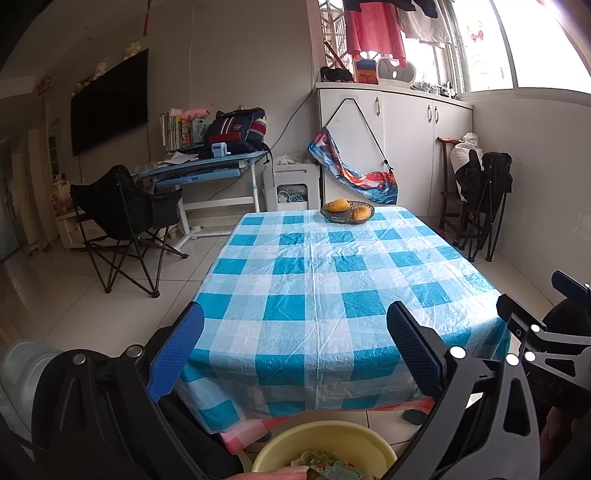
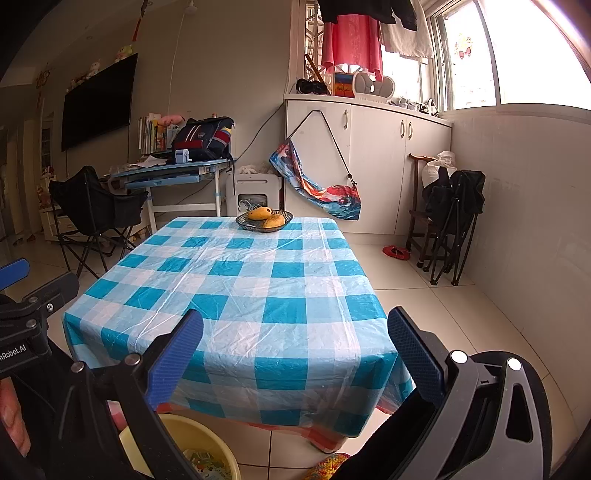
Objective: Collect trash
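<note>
We are in a lived-in home: a table [image 1: 332,280] under a blue checked cloth with a fruit bowl [image 1: 347,212] at its far edge, a wall television [image 1: 109,101], a child's desk [image 1: 207,166] piled with books [image 1: 177,129] and a backpack [image 1: 236,129], and laundry [image 1: 373,31] hanging by the window [image 1: 517,44].
</note>
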The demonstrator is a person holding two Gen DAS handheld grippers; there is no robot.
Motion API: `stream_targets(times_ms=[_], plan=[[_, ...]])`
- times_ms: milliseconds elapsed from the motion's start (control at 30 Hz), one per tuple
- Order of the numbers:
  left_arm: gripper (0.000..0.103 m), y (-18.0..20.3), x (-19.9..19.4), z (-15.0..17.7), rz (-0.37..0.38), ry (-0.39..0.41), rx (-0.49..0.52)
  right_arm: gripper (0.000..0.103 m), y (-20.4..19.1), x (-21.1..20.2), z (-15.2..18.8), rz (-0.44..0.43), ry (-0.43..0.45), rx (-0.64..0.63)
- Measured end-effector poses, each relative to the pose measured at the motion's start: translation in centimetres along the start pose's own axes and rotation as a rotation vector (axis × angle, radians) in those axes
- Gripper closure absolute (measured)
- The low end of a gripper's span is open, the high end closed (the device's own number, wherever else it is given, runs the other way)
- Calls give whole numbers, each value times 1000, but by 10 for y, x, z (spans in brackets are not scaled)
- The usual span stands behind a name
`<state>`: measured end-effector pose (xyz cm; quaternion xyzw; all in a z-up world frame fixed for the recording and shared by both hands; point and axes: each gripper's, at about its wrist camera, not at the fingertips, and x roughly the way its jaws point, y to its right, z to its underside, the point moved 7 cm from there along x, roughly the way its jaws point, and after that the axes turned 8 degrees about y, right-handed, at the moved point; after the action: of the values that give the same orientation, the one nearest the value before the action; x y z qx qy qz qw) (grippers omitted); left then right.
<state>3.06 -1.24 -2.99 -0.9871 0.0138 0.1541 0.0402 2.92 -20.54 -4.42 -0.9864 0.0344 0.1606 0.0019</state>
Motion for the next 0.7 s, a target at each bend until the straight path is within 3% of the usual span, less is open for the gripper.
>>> stream_targets(times_ms=[700], plan=[[7, -1, 1, -2, -13, 1, 12, 7, -11, 5, 0, -21, -15, -33]])
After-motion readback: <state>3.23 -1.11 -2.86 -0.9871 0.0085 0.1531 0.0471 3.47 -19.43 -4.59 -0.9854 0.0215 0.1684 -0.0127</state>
